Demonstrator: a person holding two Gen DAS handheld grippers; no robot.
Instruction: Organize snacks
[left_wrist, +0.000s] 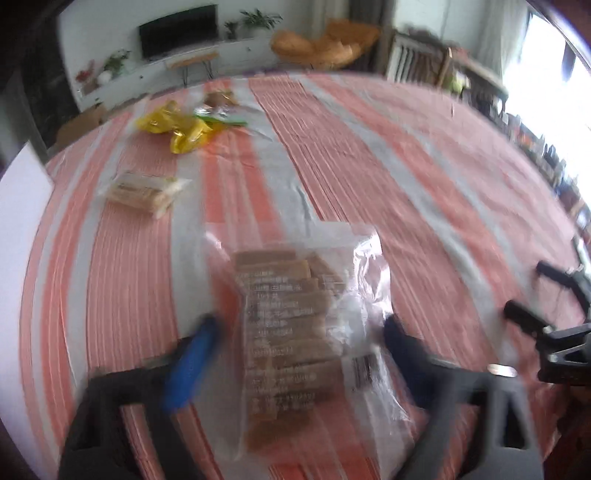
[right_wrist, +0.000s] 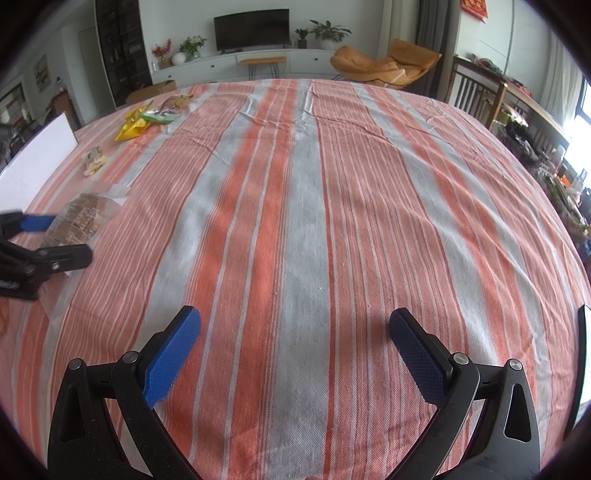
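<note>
A clear bag of brown biscuit bars (left_wrist: 291, 332) lies on the striped tablecloth (left_wrist: 369, 166). My left gripper (left_wrist: 299, 328) is open, its blue fingers on either side of the bag, not closed on it. The bag also shows in the right wrist view (right_wrist: 79, 218) at the far left, with the left gripper (right_wrist: 62, 238) around it. My right gripper (right_wrist: 295, 325) is open and empty over bare cloth. It also shows in the left wrist view (left_wrist: 532, 291) at the right edge. A small pale snack pack (left_wrist: 146, 192), yellow packets (left_wrist: 177, 127) and a green-edged pack (left_wrist: 221, 114) lie farther back.
A white board (right_wrist: 33, 166) stands at the table's left edge. The same snacks show at the back left in the right wrist view: yellow packets (right_wrist: 133, 125) and the small pack (right_wrist: 94, 158). Chairs and a sideboard stand beyond the table's far edge.
</note>
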